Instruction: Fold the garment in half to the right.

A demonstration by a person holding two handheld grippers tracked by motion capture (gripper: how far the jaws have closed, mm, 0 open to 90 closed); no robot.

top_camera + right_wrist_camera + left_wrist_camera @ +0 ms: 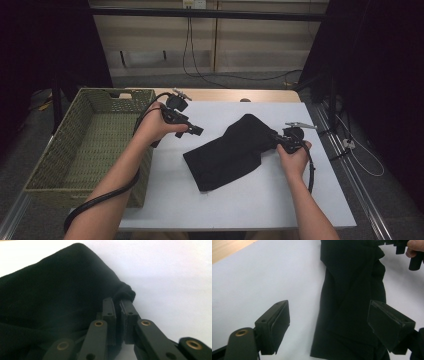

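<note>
In the high view, one black cloth (227, 152) is lying at the centre of the white table (260, 200), with one woven basket (75, 150) at nine o'clock. The right gripper (276, 139) is pinching its three o'clock edge; that edge is hiding the jaw tips.

In the left gripper view, the left gripper (328, 320) is hovering, jaws apart, the cloth (352, 290) running off the bottom.

In the right gripper view, the closed jaws are covering the clamped cloth (50, 302) fold.

Beige panelled wall (250, 45) (cable (192, 60) hanging) behind a white table (240, 200).
</note>
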